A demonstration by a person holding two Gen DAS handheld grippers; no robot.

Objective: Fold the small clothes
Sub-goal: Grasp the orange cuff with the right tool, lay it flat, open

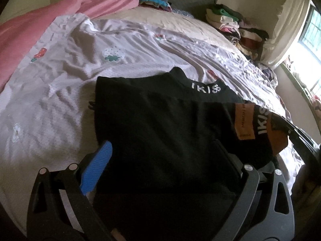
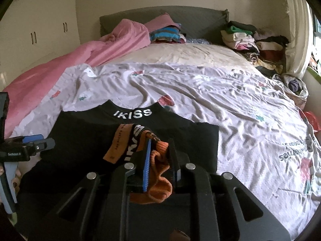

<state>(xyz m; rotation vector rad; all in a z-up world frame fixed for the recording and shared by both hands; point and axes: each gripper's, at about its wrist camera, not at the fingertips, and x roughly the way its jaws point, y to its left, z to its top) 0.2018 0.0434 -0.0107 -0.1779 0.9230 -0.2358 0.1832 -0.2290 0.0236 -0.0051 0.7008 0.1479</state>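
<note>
The black garment (image 2: 128, 140) lies half-folded on the bed (image 2: 220, 104). The right gripper (image 2: 160, 160) pinches its orange fabric; the left gripper (image 1: 160, 154) stands spread wide. Folded piles (image 2: 246, 38) wait behind.

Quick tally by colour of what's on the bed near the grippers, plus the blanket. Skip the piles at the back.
Black: 1, the black garment with IKISS lettering, spread on the bed sheet.
Orange: 1, the orange garment, pinched in the right gripper; the left gripper is open over the black one.
Pink: 1, the pink blanket.
Total: 3
</note>
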